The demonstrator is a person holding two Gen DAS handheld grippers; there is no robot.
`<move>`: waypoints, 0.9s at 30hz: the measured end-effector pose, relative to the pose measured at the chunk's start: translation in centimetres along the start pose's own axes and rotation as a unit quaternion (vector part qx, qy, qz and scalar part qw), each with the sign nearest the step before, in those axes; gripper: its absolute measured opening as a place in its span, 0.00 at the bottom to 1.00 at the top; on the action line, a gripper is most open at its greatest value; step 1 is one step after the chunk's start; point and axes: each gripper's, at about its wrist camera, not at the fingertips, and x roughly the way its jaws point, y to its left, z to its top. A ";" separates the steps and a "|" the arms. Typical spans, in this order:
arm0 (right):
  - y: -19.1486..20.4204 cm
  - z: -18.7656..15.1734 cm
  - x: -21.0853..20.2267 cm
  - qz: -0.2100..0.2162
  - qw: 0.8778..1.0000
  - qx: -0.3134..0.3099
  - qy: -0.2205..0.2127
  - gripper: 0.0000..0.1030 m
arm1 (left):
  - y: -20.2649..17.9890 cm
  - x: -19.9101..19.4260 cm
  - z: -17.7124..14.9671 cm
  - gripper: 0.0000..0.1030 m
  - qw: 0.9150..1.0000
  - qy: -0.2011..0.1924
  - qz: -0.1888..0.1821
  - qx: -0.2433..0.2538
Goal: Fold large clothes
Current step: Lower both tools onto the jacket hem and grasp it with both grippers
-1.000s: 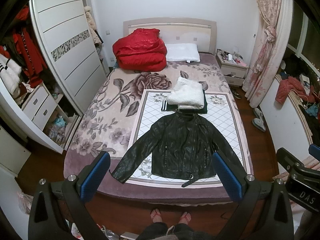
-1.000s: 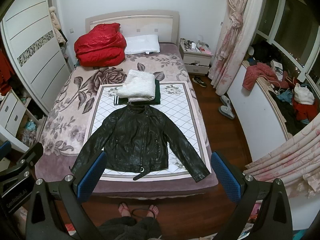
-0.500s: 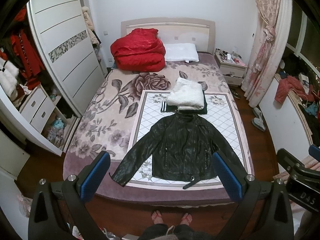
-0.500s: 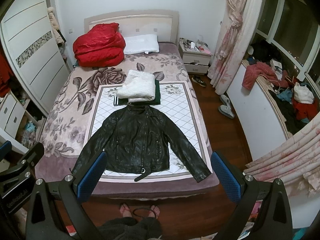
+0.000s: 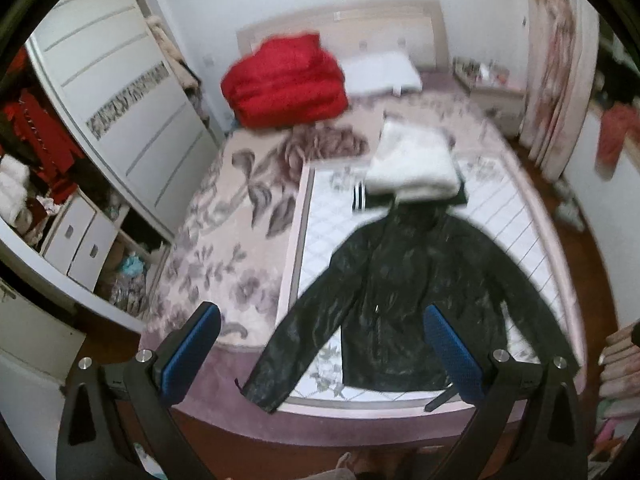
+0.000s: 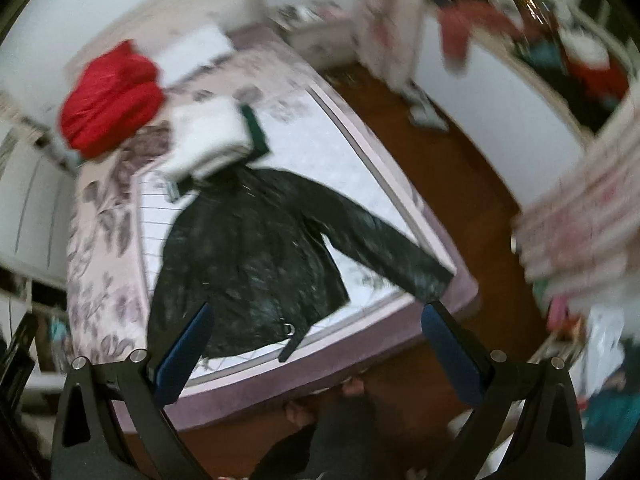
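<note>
A black leather jacket (image 5: 408, 296) lies flat, front up, on a white quilted mat (image 5: 320, 232) on the bed, sleeves spread out and down. It also shows in the right wrist view (image 6: 248, 256). My left gripper (image 5: 320, 320) is open and empty, above the jacket's left sleeve near the bed's foot. My right gripper (image 6: 316, 320) is open and empty, above the jacket's hem and belt. Both views are blurred by motion.
A folded white garment (image 5: 412, 164) on a dark one lies beyond the jacket's collar. A red duvet (image 5: 284, 80) and a pillow (image 5: 384, 72) lie at the headboard. A wardrobe (image 5: 132, 92) stands left, wooden floor (image 6: 460, 168) and curtains (image 6: 580, 216) right.
Both grippers have swung quickly closer to the bed; the left view shifted left, the right view tilted and turned right. The jacket has not moved. Both stay open.
</note>
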 end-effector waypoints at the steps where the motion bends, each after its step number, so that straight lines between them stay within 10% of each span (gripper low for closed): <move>1: -1.1 0.0 2.7 -0.007 1.000 0.016 0.013 0.92 | -0.5 1.5 -0.6 1.00 1.000 0.009 0.002 0.001; 3: -3.7 0.2 8.8 -0.006 0.997 0.057 0.047 0.74 | -2.4 5.7 -1.2 1.00 0.999 0.031 0.015 0.005; 8: -12.1 -0.8 25.1 0.053 0.967 0.211 0.134 0.75 | -6.3 14.4 -4.3 1.00 0.995 0.081 0.053 0.026; 14: -20.4 -4.4 43.3 0.123 0.888 0.410 0.166 0.75 | -11.1 26.2 -8.2 1.00 0.985 0.153 0.076 0.039; 19: -23.1 -6.3 50.8 0.143 0.835 0.516 0.131 0.74 | -14.3 33.7 -10.6 1.00 0.976 0.194 0.089 0.041; 20: -23.5 -6.4 51.2 0.130 0.831 0.531 0.107 0.65 | -14.8 34.6 -10.8 1.00 0.975 0.199 0.087 0.040; 22: -23.9 -6.0 50.2 0.064 0.845 0.527 0.061 0.15 | -15.9 36.3 -11.2 1.00 0.974 0.206 0.082 0.046; 27: -24.2 -4.5 50.2 0.063 0.860 0.506 0.004 0.14 | -19.0 38.7 -11.3 1.00 0.976 0.198 0.059 0.071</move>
